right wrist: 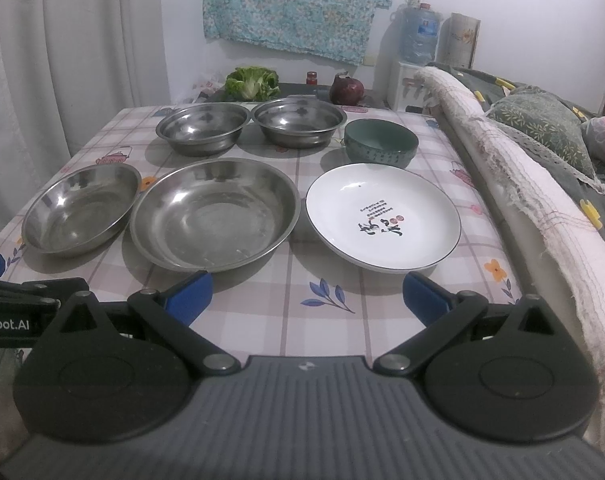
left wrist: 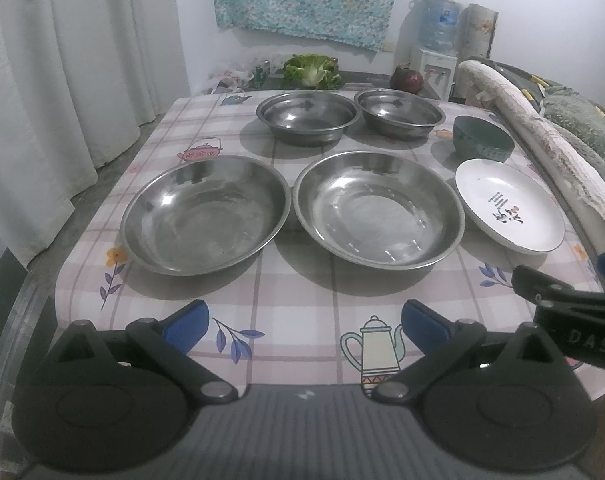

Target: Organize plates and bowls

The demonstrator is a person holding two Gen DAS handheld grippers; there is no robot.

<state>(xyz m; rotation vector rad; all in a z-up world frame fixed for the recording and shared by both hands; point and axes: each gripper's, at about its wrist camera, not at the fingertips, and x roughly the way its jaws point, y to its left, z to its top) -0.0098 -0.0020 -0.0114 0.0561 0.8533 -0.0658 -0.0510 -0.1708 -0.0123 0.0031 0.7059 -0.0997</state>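
Note:
Two wide steel plates sit side by side at the table's front: the left one (left wrist: 206, 214) (right wrist: 80, 210) and the middle one (left wrist: 378, 208) (right wrist: 214, 214). A white plate with black writing (left wrist: 508, 208) (right wrist: 382, 216) lies at the right. Behind stand two steel bowls, left (left wrist: 308, 116) (right wrist: 202, 126) and right (left wrist: 398, 112) (right wrist: 298, 120), and a green bowl (left wrist: 482, 138) (right wrist: 380, 140). My left gripper (left wrist: 304, 326) is open and empty, near the front edge. My right gripper (right wrist: 306, 296) is open and empty, before the white plate.
The table has a checked cloth (left wrist: 294, 296). A padded rail with a white cover (right wrist: 514, 184) runs along the right side. A lettuce (right wrist: 252, 82), a red onion (right wrist: 346, 90) and a water jug (right wrist: 418, 34) stand behind the table. A curtain (left wrist: 62, 80) hangs at the left.

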